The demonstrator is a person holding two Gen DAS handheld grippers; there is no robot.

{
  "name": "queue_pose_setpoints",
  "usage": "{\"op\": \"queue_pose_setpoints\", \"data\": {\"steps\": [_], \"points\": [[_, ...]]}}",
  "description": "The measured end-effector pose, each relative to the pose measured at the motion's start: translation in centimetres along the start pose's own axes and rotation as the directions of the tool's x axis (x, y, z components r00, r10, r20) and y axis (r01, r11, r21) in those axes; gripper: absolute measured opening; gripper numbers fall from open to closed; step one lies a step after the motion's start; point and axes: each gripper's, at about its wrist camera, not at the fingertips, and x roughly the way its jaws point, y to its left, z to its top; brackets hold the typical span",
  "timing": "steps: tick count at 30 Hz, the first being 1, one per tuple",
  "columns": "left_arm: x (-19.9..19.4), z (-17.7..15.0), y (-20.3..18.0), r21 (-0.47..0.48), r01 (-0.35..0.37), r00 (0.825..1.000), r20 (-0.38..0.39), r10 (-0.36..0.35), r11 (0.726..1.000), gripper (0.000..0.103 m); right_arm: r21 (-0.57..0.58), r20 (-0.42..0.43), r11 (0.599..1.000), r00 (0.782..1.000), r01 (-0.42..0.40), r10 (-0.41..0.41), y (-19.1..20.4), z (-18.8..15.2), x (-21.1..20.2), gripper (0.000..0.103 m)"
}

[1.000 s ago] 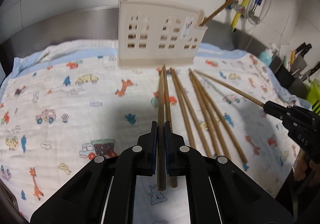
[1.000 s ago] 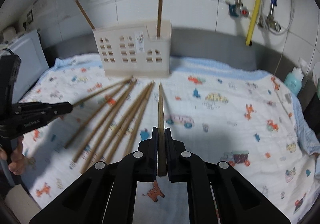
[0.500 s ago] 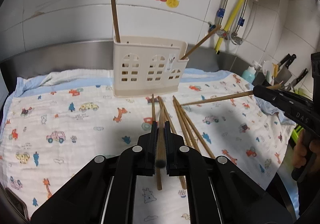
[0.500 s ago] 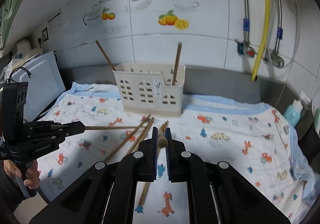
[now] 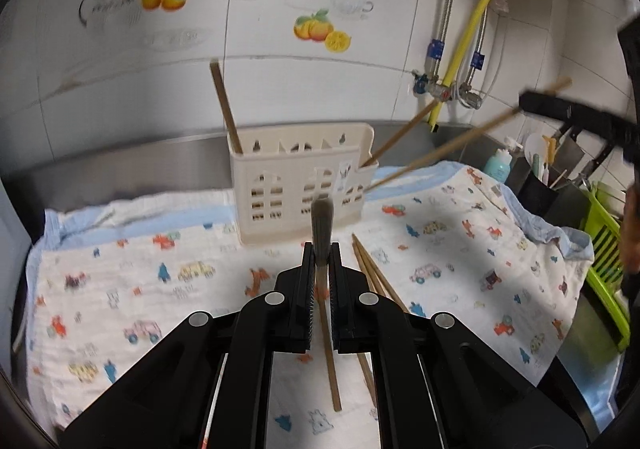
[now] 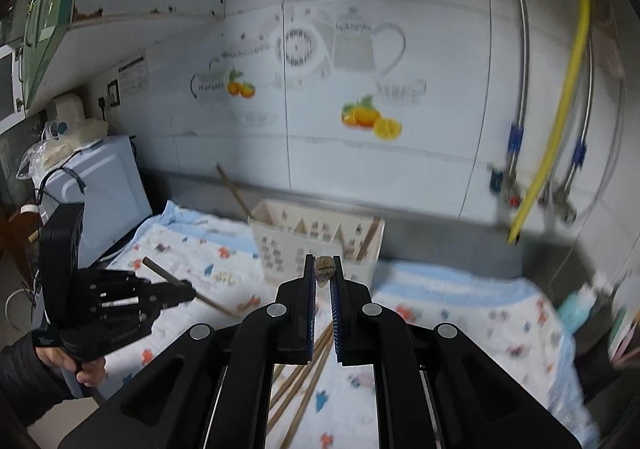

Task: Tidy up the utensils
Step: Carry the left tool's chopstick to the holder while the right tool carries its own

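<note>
A: I have the left gripper (image 5: 320, 249) pinching one chopstick (image 5: 322, 221) end-on, the right gripper (image 6: 322, 269) pinching another (image 6: 325, 269).

B: And the holder (image 5: 300, 185)?

A: Straight ahead, below both tips, open upward; left looks nearer.

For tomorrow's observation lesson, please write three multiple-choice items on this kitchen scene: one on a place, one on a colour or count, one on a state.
1. Where does the cream utensil holder stand?
A. On the patterned cloth, near the tiled wall
B. Inside a sink
C. On a green rack

2. How many chopsticks already stand in the holder?
A. None
B. Two
C. Five

3. What is the left gripper doing?
A. Open over the cloth
B. Shut on a chopstick
C. Shut on a spoon

Answers:
1 A, its base rests on the cloth at the back.
2 B, one leans out at each end.
3 B, the stick's end pokes out between the closed jaws.
</note>
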Motion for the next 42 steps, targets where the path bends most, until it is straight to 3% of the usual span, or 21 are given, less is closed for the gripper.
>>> {"op": "queue_pose_setpoints", "data": {"steps": [5, 13, 25, 33, 42], "points": [[-0.7, 2.3, -0.1, 0.02, -0.009, 0.999, 0.031, 0.008, 1.0, 0.005, -0.027, 0.007, 0.999, 0.999, 0.045, -0.045, -0.8, 3.2, 0.8, 0.007], [-3.1, 7.3, -0.6, 0.052, -0.026, 0.99, 0.142, 0.018, 0.998, 0.005, -0.047, -0.088, 0.995, 0.991, 0.093, -0.097, -2.4, 4.2, 5.8, 0.007], [-3.0, 15.4, -1.3, 0.088, -0.144, 0.947, 0.3, 0.111, 0.986, 0.005, -0.035, -0.171, 0.996, 0.982, 0.078, -0.083, -3.9, 4.2, 9.8, 0.007], [0.2, 16.8, 0.3, 0.03, -0.179, 0.935, 0.317, 0.16, 0.983, 0.005, -0.044, -0.197, 0.997, 0.978, 0.062, -0.07, -4.2, 3.6, 11.3, 0.007], [4.7, 16.1, 2.6, -0.027, -0.187, 0.955, 0.23, 0.189, 0.982, 0.005, -0.032, -0.209, 0.998, 0.976, 0.051, -0.057, -4.7, 3.2, 12.2, 0.007]]}}
